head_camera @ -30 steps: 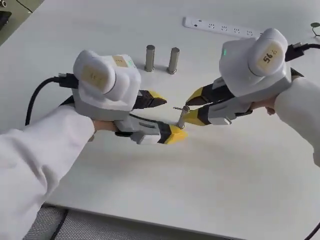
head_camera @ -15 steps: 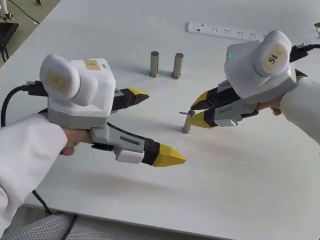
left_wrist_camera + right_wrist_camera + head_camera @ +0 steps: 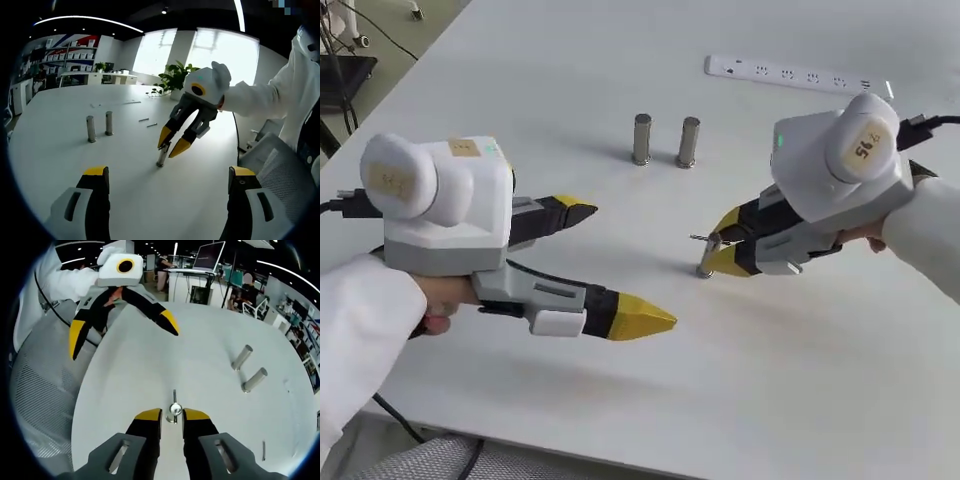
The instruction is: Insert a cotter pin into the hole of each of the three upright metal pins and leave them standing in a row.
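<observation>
White table (image 3: 620,60) spans the head view. Left gripper (image 3: 615,265) sits at the near left in a hand with a white sleeve (image 3: 355,330), jaws spread wide with nothing between them. From its own view the yellow tips stand far apart over bare tabletop. Right gripper (image 3: 720,245) is at the right, jaws narrow, one on each side of the top of the nearest metal pin (image 3: 705,262); cannot tell whether they actually pinch it. Power strip (image 3: 800,77) lies along the far edge. Two more pins stand upright side by side toward the far side, well apart from the nearest one: the left metal pin (image 3: 642,138) and the right metal pin (image 3: 688,142). Cotter pin (image 3: 699,238) sits in the nearest pin's top, sticking out sideways toward the left gripper, and in the right gripper view it points away from the jaws.
</observation>
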`<action>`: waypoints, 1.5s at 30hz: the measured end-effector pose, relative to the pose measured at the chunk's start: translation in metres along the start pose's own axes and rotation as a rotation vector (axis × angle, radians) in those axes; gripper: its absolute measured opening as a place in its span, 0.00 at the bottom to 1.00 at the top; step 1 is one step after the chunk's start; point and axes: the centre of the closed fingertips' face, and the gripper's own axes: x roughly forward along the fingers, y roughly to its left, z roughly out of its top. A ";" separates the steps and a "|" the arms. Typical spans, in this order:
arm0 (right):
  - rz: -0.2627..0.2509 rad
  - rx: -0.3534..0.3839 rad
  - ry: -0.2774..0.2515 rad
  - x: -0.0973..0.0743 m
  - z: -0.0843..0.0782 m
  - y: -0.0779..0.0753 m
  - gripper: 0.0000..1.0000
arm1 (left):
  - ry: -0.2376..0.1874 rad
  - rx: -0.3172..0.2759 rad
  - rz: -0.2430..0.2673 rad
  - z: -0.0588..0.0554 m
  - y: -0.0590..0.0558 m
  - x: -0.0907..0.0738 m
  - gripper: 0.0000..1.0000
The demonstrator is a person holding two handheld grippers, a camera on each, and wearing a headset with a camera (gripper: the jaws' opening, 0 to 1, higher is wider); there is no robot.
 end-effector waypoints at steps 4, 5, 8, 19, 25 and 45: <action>0.003 -0.004 -0.003 0.002 -0.001 -0.002 0.07 | 0.006 -0.001 0.006 -0.002 0.000 -0.001 0.99; 0.003 -0.005 -0.003 0.002 -0.001 -0.002 0.06 | 0.006 -0.001 0.007 -0.002 0.000 -0.002 0.99; 0.014 -0.002 0.000 0.003 -0.003 -0.002 0.05 | 0.008 -0.004 0.010 -0.003 0.001 -0.002 0.99; 0.010 -0.044 0.019 -0.001 -0.005 -0.016 0.04 | 0.011 -0.017 0.039 -0.002 0.004 -0.007 0.99; -0.008 -0.043 0.013 -0.003 -0.004 -0.033 0.04 | 0.017 -0.007 0.058 -0.002 0.004 -0.010 0.99; -0.021 -0.001 -0.033 -0.004 -0.004 -0.053 0.04 | 0.028 0.001 0.054 0.002 -0.004 -0.012 0.99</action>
